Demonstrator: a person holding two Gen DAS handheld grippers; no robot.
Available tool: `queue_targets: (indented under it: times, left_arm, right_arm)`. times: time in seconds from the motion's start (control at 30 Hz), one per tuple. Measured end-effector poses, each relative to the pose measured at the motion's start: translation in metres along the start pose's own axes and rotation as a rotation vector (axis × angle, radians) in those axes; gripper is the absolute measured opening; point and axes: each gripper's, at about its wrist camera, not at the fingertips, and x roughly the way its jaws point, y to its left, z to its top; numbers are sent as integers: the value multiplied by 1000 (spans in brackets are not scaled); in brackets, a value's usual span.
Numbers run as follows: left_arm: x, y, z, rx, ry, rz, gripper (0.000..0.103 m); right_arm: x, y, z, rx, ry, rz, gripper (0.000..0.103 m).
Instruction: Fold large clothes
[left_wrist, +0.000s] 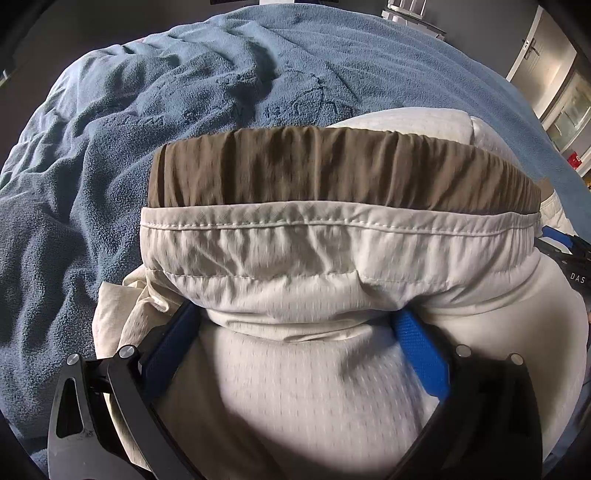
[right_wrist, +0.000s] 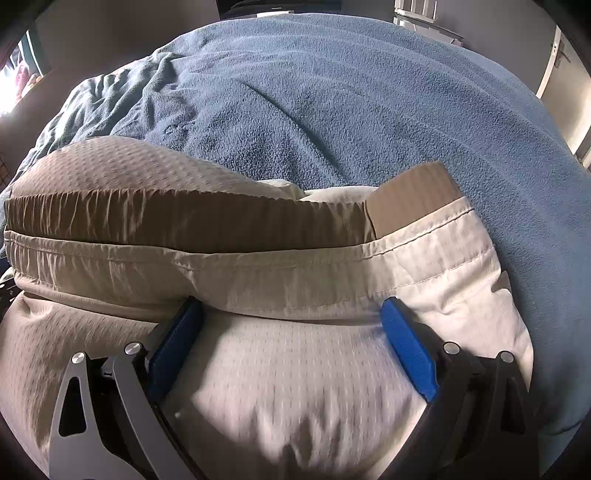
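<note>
Both grippers work the white trousers (left_wrist: 295, 387) lying on the blue blanket (left_wrist: 110, 147): left gripper (left_wrist: 295, 325) and right gripper (right_wrist: 291, 314) spread wide just below the waistband (left_wrist: 332, 240), probably to grab it evenly.

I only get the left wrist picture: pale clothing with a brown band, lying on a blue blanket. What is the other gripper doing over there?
Observer: The right gripper has its blue fingers spread wide, and the pale garment bulges between them.
Operator: Does the brown band look the same from that side?
Observer: The brown waistband meets a flat tan patch at its right end.
Operator: Anything else around?
Observer: A bright opening, perhaps a window, shows at the far left, beyond the blue blanket.
</note>
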Motion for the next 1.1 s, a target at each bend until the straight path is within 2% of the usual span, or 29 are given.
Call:
queue_targets:
  times: [0.13, 0.2, 0.27, 0.33, 0.43, 0.5, 0.63, 0.77, 0.93, 1.1]
  left_arm:
    - [-9, -1, -2, 3, -51, 3, 98]
    - [-25, -2, -4, 3, -81, 2, 97]
    - [-44, -4, -6, 11, -120, 5, 96]
    - [-67, -11, -7, 34, -196, -30, 96]
    - [-85, -28, 3, 57, -269, -85, 96]
    - [-75, -42, 14, 73, -248, -71, 96]
    - [-47, -57, 33, 82, -208, 16, 98]
    - [-24, -48, 43, 23, -178, 23, 98]
    - [1, -51, 44, 41, -89, 57, 98]
    - [21, -44, 50, 21, -11, 30, 99]
  right_arm:
    - [-10, -1, -4, 16, -26, 11, 92]
    - [-28, -6, -8, 49, -41, 33, 92]
    - [-55, -9, -19, 68, -101, 74, 92]
    - [-84, -11, -33, 51, -167, 112, 92]
    - [-102, -5, -52, -7, -194, 148, 92]
    - [-99, 2, -60, -21, -158, 158, 92]
    - [-91, 15, -73, -66, -139, 140, 92]
    - [-75, 19, -85, -90, -102, 131, 93]
    - [-69, 28, -91, -125, -103, 93, 94]
    - [-65, 34, -90, -150, -98, 65, 94]
